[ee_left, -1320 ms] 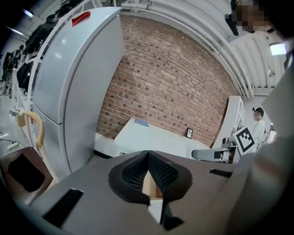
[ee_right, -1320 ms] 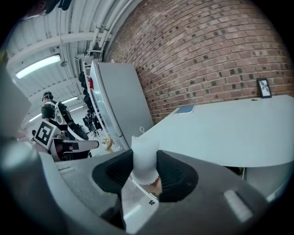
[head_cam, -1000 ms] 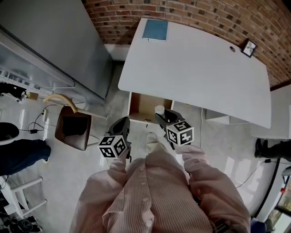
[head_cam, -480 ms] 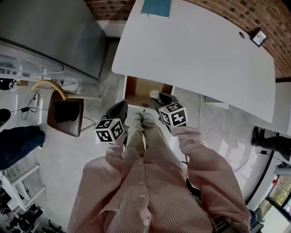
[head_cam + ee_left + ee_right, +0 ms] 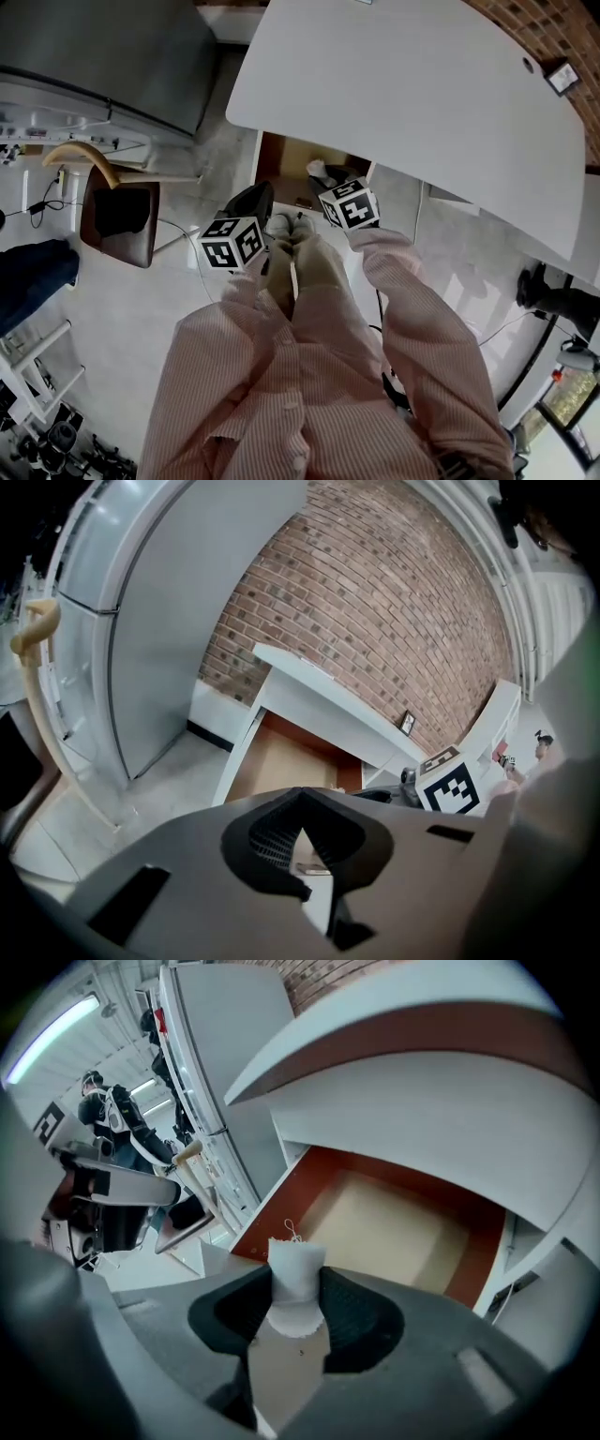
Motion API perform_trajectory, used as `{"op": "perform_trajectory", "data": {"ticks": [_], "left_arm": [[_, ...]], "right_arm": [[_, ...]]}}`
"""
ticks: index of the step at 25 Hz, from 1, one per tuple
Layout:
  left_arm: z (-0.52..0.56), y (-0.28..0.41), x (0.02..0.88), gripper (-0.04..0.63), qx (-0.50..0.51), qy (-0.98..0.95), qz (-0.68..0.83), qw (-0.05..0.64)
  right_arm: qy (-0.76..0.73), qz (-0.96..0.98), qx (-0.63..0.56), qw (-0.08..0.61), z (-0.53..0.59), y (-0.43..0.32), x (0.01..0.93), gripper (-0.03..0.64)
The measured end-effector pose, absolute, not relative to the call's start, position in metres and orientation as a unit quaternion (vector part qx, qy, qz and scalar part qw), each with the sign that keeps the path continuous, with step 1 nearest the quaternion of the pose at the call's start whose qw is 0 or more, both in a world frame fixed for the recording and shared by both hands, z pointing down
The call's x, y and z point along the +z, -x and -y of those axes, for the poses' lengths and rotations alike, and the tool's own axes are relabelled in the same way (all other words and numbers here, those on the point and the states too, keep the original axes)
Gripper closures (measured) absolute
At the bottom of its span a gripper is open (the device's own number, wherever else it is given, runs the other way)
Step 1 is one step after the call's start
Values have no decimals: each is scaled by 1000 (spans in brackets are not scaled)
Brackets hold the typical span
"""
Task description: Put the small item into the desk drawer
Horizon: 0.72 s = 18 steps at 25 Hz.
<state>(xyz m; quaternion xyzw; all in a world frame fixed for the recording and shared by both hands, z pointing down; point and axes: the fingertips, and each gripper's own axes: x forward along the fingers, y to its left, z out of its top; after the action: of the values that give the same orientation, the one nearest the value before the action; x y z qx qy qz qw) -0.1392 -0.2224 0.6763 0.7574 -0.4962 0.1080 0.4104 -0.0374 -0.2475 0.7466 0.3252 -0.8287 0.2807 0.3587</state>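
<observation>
Under the white desk (image 5: 403, 94), the drawer (image 5: 281, 1196) stood open, red-brown walls and a tan floor. We held the right gripper (image 5: 298, 1290) clenched on the small white pouch (image 5: 296, 1267), a thread loop at its top. The pouch hung above the drawer, near its front edge. Our left gripper (image 5: 298, 806) hovered just beside it, jaws closed tip to tip, nothing between. A brown chair (image 5: 117, 220) stood off left.
</observation>
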Motion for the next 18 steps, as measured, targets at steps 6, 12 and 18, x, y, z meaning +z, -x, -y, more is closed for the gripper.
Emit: {"op": "perform_trajectory", "data": {"ticks": [6,12,18], "left_arm": [[231,140,710,597,99,-755,494,419],[237,134,725,597,97,-758,485,425],[244,128,733,597,95,-760,480,428]], "right_arm": [[-308,824,260,397,263,47,791,456],[-281,810,247,452,264,48,828,456],[-263,798,231,490,268,48,854,456]]}}
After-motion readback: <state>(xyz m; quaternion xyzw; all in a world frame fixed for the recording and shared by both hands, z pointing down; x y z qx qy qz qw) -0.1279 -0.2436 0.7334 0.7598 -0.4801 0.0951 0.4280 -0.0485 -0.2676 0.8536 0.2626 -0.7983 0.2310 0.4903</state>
